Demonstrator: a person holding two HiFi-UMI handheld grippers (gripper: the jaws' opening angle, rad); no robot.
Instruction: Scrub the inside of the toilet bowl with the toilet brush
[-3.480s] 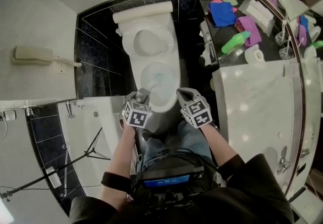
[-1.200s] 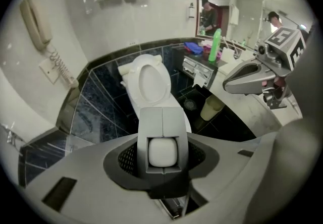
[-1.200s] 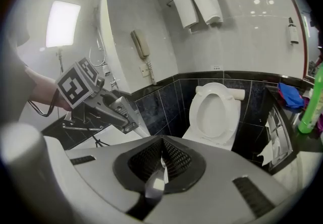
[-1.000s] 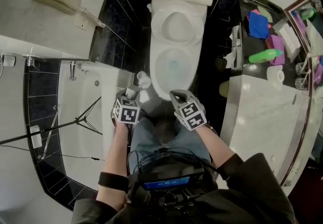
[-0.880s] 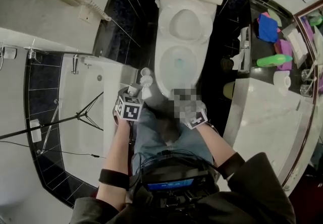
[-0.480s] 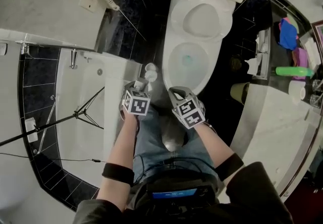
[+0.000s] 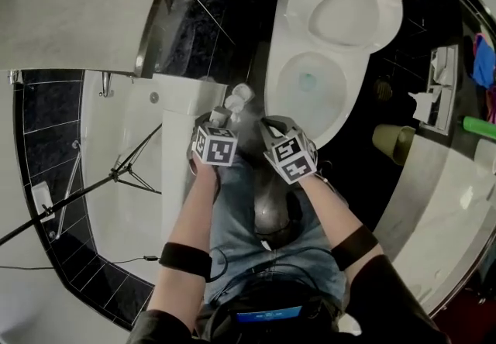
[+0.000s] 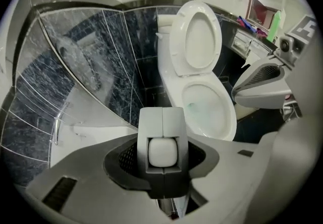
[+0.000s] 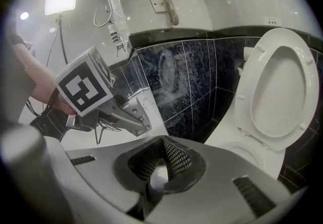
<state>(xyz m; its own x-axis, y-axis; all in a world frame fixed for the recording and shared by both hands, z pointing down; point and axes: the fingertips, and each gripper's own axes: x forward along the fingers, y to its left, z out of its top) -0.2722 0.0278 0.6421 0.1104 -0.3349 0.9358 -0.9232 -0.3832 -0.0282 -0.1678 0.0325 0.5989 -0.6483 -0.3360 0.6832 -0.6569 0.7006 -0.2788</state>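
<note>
The white toilet [image 7: 275,94] stands open, lid raised, with pale blue water in the bowl. My left gripper [image 7: 221,114] is shut on the toilet brush [image 7: 235,98]. Its white head hangs outside the bowl, just left of the rim by the bathtub corner. In the left gripper view the grey handle with its white end [image 8: 162,150] sits clamped between the jaws [image 8: 162,142], and the bowl [image 8: 224,112] lies beyond. My right gripper [image 7: 270,127] hovers beside it at the toilet's front edge, jaws together and empty [image 9: 164,150]. The raised lid [image 9: 280,92] fills that view's right side.
A white bathtub [image 7: 124,180] with a black tripod [image 7: 116,176] in it lies to the left. Black tiles cover the floor around the toilet. A bin [image 7: 391,141] and a marble counter [image 7: 457,180] are at the right. The person's jeans-clad knees [image 7: 248,218] sit right behind the grippers.
The brush has left the bowl and moved to the toilet's left side. Both grippers have come lower and closer to the floor by the tub, side by side.
</note>
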